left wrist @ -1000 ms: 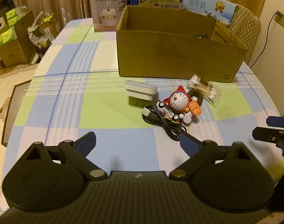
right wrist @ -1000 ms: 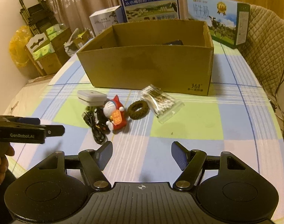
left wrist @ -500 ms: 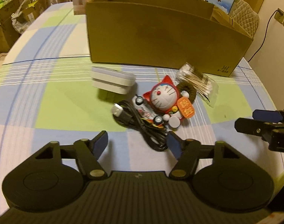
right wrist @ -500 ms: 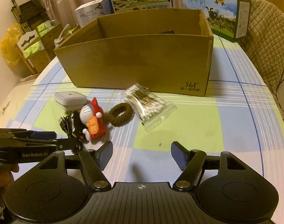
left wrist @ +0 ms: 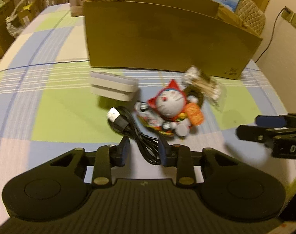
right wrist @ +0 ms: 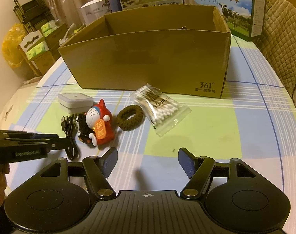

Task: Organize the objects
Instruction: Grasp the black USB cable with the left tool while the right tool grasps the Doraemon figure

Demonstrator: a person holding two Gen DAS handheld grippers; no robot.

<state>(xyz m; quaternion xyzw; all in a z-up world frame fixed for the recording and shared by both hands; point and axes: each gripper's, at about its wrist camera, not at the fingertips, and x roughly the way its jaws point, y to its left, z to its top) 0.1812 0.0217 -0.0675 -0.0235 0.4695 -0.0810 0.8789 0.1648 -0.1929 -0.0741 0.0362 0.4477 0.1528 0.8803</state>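
Note:
A black USB cable lies coiled on the checked tablecloth. My left gripper straddles its near loop, jaws narrowed but still apart. Beside the cable are a red Doraemon figure, a small toy car, a white square case, a brown hair tie and a bag of cotton swabs. An open cardboard box stands behind them. My right gripper is open and empty, low over the cloth in front of the hair tie.
Milk cartons and a white product box stand behind the cardboard box. A quilted chair back is at the right. Stacked boxes and bags sit on the floor off the table's left edge.
My left gripper has moved forward and down onto the cable and its jaws have narrowed. My right gripper has moved in toward the objects and stays open.

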